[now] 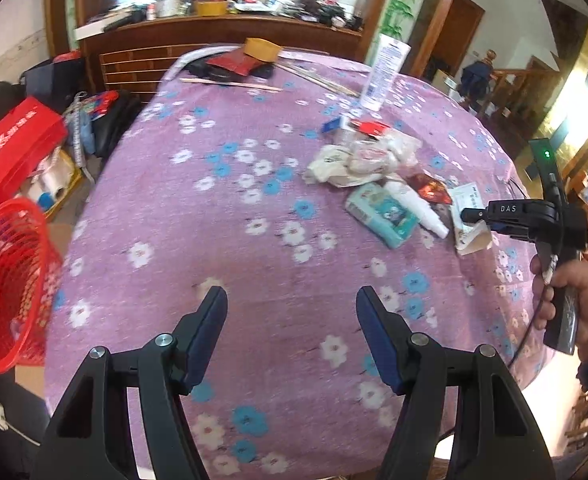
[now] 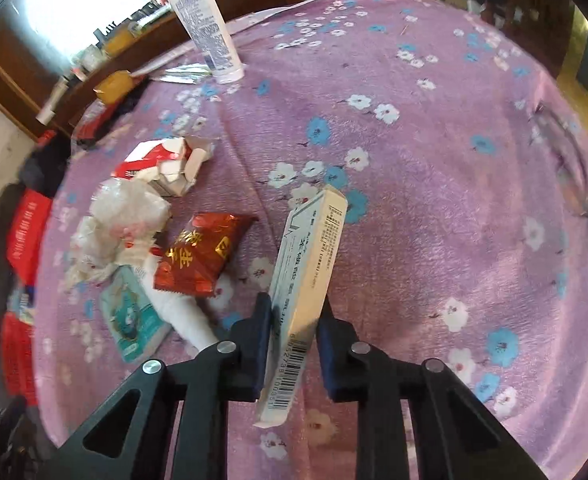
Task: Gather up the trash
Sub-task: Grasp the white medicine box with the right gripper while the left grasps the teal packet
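Trash is lying heaped near the table's right edge, a red basket sitting off its left edge. Left gripper is hovering released over bare cloth, while right gripper is grasping a white carton above the table beside the heap

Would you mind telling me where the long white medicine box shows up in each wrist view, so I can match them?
Left wrist view: the medicine box sits far right, mid-height, clamped by the right tool.
Right wrist view: lower centre, standing on edge between the tool's pads.
Shared landmark: the red snack packet, just beside the box in both.
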Available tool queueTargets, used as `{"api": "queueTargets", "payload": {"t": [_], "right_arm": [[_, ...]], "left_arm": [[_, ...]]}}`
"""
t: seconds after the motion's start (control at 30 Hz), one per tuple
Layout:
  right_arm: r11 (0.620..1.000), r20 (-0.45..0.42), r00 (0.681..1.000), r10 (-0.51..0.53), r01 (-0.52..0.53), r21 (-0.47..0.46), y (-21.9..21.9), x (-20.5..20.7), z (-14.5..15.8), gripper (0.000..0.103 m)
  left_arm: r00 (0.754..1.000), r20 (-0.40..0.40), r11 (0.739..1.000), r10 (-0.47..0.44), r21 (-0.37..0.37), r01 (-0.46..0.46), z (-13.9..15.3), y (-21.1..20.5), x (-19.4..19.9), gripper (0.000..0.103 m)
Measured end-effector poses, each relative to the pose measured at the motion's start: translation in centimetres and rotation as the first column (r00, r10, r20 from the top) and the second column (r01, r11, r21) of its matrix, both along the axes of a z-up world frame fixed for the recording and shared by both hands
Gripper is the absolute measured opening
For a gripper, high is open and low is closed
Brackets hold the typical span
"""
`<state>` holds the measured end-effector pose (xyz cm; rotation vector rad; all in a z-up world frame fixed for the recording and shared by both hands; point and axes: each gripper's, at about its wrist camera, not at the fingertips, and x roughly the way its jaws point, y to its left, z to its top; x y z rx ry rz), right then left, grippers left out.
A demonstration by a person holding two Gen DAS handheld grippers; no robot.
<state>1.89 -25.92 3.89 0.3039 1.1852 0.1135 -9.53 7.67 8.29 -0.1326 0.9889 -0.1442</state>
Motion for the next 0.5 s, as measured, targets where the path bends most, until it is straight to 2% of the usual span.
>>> {"api": "queueTargets", "payload": {"t": [0.17, 0.3, 0.43, 0.5], "right_arm": [[0.999, 0.07, 0.997, 0.037, -0.038, 0.015, 0.0, -1.8, 1.4, 0.013], [0.998, 0.129, 0.99, 0.061, -0.06, -0.012, 0.3, -4.3, 3.7, 0.013], [0.997, 0.168, 0.983, 0.079, -0.078, -0.011, -0.1, -6.0, 5.3, 0.014], [0.997, 0.176, 0.981, 0.083, -0.083, -0.005, -0.7, -6.8, 5.8, 0.014]], "left_arm": [[0.998, -0.051, 0.996, -0.044, -0.074, 0.04, -0.5, -3.3, 3.3, 0.066], [0.992, -0.127, 0.991, -0.005, -0.135, -0.012, -1.8, -5.6, 6.4, 0.066], [0.986, -0.163, 0.993, 0.037, -0.104, -0.055, -3.3, -8.3, 9.5, 0.066], [0.979, -0.201, 0.99, 0.044, -0.125, -0.07, -4.4, -9.2, 11.0, 0.066]]}}
